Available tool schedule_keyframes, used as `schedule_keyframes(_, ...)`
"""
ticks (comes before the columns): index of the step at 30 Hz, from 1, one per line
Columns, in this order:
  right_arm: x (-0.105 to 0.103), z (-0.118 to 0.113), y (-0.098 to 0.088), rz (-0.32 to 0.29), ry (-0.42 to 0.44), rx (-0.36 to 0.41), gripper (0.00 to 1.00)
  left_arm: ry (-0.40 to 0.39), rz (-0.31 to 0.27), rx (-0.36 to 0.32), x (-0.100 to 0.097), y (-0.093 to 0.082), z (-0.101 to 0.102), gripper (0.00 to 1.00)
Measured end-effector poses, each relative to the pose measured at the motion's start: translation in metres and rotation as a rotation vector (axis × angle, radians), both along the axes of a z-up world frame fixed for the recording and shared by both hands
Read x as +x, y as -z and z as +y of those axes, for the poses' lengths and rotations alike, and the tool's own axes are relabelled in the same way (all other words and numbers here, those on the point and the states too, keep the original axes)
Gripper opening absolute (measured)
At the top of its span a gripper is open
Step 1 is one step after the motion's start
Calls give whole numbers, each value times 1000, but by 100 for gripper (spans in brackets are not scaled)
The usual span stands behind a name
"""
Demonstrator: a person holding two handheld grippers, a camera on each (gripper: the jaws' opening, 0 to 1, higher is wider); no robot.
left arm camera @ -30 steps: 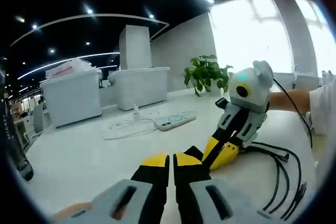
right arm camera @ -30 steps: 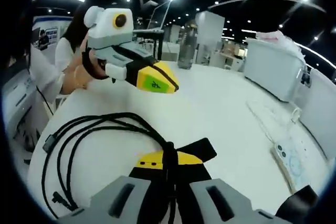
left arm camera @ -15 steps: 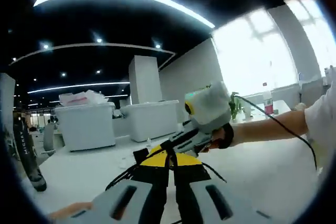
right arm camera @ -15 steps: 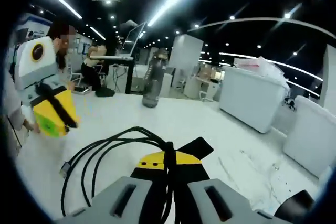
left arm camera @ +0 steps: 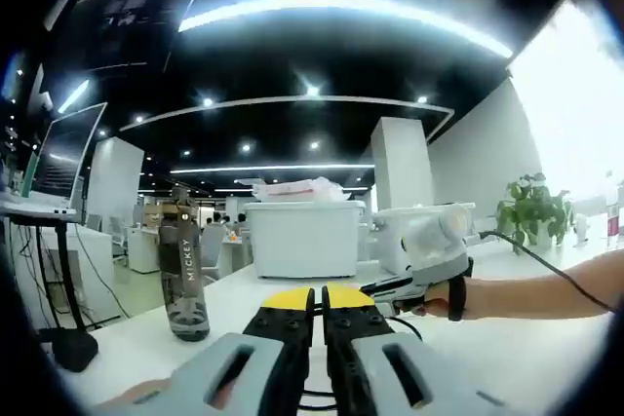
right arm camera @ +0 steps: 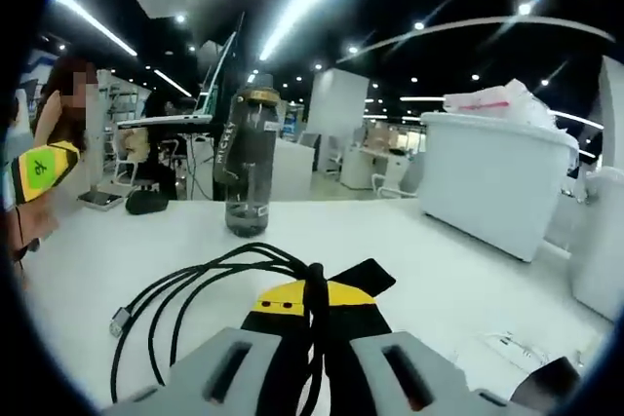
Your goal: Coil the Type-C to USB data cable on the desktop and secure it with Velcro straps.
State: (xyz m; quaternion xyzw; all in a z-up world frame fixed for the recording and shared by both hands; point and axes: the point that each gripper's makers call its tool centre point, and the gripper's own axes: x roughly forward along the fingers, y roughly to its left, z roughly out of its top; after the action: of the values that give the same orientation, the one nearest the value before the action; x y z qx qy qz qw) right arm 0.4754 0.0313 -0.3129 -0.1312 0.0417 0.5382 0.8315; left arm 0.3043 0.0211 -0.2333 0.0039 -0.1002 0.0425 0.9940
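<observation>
Right gripper [right arm camera: 314, 301] pinches the black cable [right arm camera: 200, 284], loops hanging leftward above the white desk [right arm camera: 409, 250]; left gripper [left arm camera: 319, 301] jaws pressed together.

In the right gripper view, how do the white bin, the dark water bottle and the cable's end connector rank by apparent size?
1. White bin, largest.
2. Water bottle.
3. Cable connector, smallest.
The bin stands farther away, so its true lead over the bottle is probably greater.
</observation>
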Motion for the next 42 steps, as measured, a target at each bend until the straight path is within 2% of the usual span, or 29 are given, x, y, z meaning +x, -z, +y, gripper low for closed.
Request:
schedule_keyframes(2,2,7,0,13,13,26,6,-14,0,-2,0,1,3,5)
schedule_keyframes(5,3,12,-6,82,34,115,12,-18,18,-12,2,6,5,5)
schedule_keyframes(6,2,10,-12,117,43,154,12,-13,28,-16,2,9,5,5)
schedule_keyframes(8,1,3,-19,147,46,177,12,-4,44,-17,4,12,3,5)
schedule_keyframes(11,-2,-17,-30,147,64,202,16,21,84,4,9,21,-4,8)
schedule_keyframes(15,-16,-58,-44,164,102,251,20,58,124,24,14,29,-14,8)
schedule_keyframes(18,-39,-99,-53,169,105,287,21,82,129,32,16,30,-18,8)
schedule_keyframes(22,-60,-152,-63,113,162,293,26,124,134,29,22,31,-26,10)
schedule_keyframes(25,-69,-202,-73,76,249,312,28,174,137,67,28,29,-40,16)
schedule_keyframes(28,-80,-251,-80,60,322,346,31,208,137,80,32,23,-53,17)
schedule_keyframes(30,-81,-276,-82,47,379,356,34,226,133,101,35,18,-61,18)
schedule_keyframes(31,-82,-294,-84,11,414,354,36,238,132,118,36,14,-66,19)
schedule_keyframes(33,-82,-317,-83,-22,480,344,40,259,124,124,39,7,-74,23)
schedule_keyframes(36,-83,-352,-77,-45,585,362,45,300,93,94,43,1,-86,30)
schedule_keyframes(38,-83,-364,-68,-25,618,369,49,299,91,92,44,6,-90,34)
schedule_keyframes(42,-81,-379,-53,15,670,392,56,285,88,88,45,20,-91,35)
